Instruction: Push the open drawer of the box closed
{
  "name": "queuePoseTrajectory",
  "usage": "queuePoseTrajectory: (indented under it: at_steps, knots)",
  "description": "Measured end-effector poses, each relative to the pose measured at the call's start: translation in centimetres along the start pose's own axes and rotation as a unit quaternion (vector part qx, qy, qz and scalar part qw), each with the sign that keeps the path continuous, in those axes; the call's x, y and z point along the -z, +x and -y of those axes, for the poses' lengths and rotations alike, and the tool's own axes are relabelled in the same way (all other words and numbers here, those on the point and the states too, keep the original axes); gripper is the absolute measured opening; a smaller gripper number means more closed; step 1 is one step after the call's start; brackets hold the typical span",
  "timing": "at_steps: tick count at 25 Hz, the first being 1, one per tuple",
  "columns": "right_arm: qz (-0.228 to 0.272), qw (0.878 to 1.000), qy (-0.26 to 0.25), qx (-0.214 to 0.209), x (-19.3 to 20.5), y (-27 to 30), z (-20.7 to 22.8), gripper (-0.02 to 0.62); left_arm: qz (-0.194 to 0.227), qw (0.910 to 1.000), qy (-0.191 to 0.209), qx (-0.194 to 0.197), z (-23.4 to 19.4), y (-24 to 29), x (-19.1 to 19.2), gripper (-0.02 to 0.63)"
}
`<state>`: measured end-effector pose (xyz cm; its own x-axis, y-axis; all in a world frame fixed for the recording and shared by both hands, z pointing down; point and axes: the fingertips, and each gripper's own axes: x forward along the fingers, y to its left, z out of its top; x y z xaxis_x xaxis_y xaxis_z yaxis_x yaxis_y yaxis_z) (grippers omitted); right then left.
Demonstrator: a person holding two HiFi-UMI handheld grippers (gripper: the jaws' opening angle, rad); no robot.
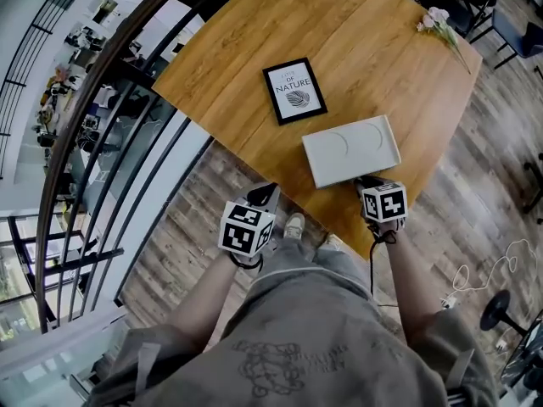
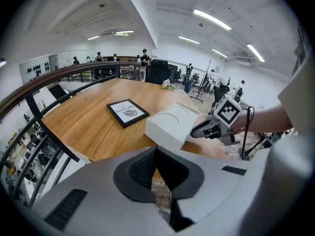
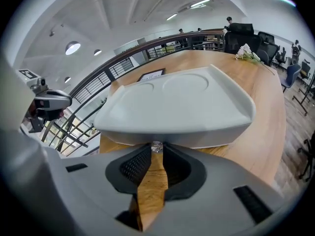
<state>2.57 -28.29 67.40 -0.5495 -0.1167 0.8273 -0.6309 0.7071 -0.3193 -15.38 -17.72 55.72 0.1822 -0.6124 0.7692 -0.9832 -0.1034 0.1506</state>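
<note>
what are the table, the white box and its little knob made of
Table: wood or veneer, visible grain, satin sheen. Box: likely matte white plastic, smooth with moulded recesses. Knob: small and shiny, perhaps metal or glass.

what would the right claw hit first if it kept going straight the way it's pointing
The small silvery knob on the white box's near face: it already sits between the right claw's tips, seemingly pinched. Straight behind it is that face of the box.
</note>
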Motion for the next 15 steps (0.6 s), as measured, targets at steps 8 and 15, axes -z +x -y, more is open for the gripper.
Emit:
queuePoseTrajectory:
  at_steps: [8, 15]
  knots:
    - [0.04, 0.999, 0.032, 0.018, -0.6, -0.7, -0.1, 0.097, 0.005, 1.0, 0.002, 0.002, -0.2, -0.2, 0.4, 0.015]
    - [0.111, 0.994, 0.013, 0.002, -5.1, -7.2, -2.4, 0.087, 0.035, 0.999, 0.027, 0.0, -0.4, -1.6, -2.5, 0.015]
